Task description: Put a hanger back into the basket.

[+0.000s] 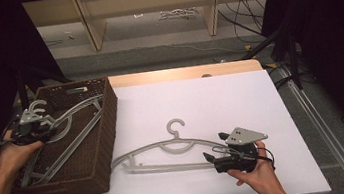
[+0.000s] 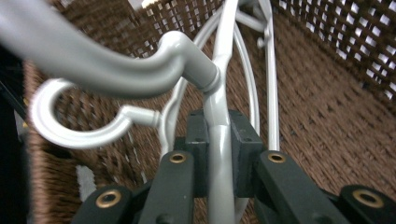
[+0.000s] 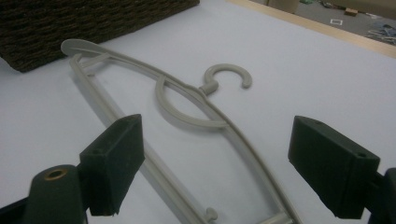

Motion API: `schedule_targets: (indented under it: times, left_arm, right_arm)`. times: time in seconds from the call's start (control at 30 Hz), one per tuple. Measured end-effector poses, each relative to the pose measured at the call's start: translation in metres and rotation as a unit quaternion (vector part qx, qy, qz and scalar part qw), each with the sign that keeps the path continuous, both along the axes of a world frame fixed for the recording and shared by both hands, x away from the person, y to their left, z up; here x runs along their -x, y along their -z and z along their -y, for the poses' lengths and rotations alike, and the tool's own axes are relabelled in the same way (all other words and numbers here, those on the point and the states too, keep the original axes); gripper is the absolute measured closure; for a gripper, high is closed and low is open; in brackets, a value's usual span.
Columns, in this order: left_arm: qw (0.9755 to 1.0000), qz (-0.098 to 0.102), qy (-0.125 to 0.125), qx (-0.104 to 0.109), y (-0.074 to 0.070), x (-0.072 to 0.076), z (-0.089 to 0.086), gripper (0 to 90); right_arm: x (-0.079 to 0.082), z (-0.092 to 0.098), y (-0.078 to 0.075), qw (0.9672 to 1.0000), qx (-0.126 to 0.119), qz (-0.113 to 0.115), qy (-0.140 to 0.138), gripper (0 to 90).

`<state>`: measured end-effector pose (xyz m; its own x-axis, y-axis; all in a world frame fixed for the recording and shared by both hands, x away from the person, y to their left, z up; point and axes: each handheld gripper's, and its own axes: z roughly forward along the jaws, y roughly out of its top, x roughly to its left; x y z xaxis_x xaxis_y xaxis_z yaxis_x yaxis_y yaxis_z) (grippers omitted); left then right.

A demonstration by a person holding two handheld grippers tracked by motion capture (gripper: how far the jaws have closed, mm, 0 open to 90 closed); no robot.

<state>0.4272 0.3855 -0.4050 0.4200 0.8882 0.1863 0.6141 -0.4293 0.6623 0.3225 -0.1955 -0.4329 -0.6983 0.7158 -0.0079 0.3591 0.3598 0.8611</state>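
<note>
At the left of the high view a dark brown woven basket [image 1: 95, 137] is showing an open lattice pattern along its upper walls and a tight weave lower down, and pale grey plastic hangers [image 1: 70, 121] are lying in it. Another pale grey hanger [image 1: 167, 150] is lying at the centre on a plain white table cover [image 1: 200, 98], edged at the top by a light wooden rim [image 1: 182, 73]. The right gripper [image 1: 212, 148] is showing black jaws and a grey plate; the left gripper [image 2: 219, 154] is showing black jaws with brass-coloured rivets.

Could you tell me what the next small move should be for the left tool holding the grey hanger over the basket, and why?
Probably open the left tool: its jaws clamp the grey plastic hanger, which already lies low inside the brown woven basket on another hanger. The right tool waits open at the grey hanger on the white table.
</note>
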Motion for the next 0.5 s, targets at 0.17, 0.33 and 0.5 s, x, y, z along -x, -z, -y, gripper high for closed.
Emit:
schedule_targets:
  times: [0.17, 0.33, 0.5]
  left_arm:
    - [0.9999, -0.009, -0.013, 0.005, 0.0064, -0.0002, -0.0042, 79.7]
    - [0.9993, 0.003, -0.035, -0.013, 0.0066, 0.0002, -0.0057, 64.6]
    - [0.9951, 0.035, -0.093, 0.0, -0.0006, 0.0046, -0.0073, 44.4]
  right_arm:
    - [-0.0001, 0.0002, 0.0002, 1.0, 0.0, -0.001, 0.0, 19.4]
    - [-0.0002, -0.0005, 0.0007, 1.0, 0.001, -0.001, -0.002, 19.5]
    - [-0.0002, 0.0001, 0.0009, 1.0, 0.001, -0.002, 0.0, 19.5]
